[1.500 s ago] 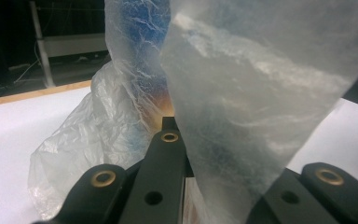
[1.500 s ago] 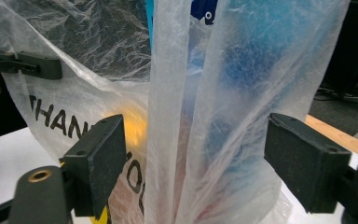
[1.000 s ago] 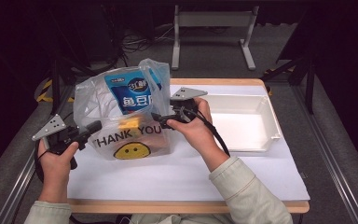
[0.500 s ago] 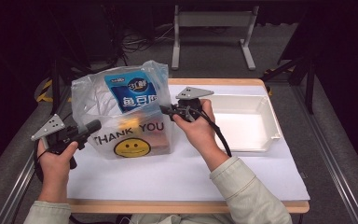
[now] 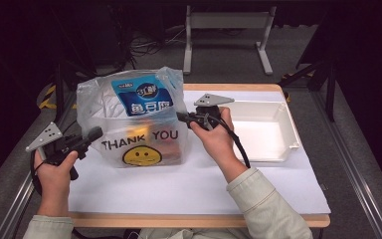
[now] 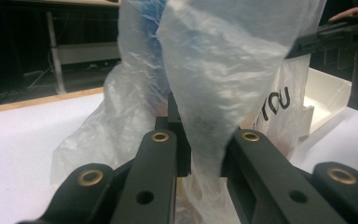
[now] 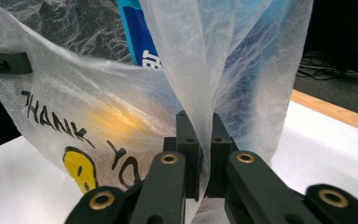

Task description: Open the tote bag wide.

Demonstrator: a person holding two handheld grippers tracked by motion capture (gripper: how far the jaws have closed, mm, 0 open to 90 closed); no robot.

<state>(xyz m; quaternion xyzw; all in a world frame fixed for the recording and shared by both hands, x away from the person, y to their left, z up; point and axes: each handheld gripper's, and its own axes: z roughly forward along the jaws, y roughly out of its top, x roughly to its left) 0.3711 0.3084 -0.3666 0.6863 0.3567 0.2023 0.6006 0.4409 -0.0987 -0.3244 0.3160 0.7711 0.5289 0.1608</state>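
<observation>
**Both grippers pinching the smiley bag**

Left gripper (image 5: 95, 134) at the bag's left side, jaws clamped on a gathered fold of film (clear in the left gripper view). Plastic bag (image 5: 129, 119) stands upright on the white mat (image 5: 189, 184), left of centre, "THANK YOU" and a yellow smiley facing the person; a blue packet (image 5: 146, 97) shows inside. Right gripper (image 5: 181, 116) at the bag's right edge, jaws having just closed, now nipping a handle strip. White tray (image 5: 278, 149) sits farther right.

"THANK YOU" above a smiley on the plastic bag (image 5: 129, 144).
</observation>
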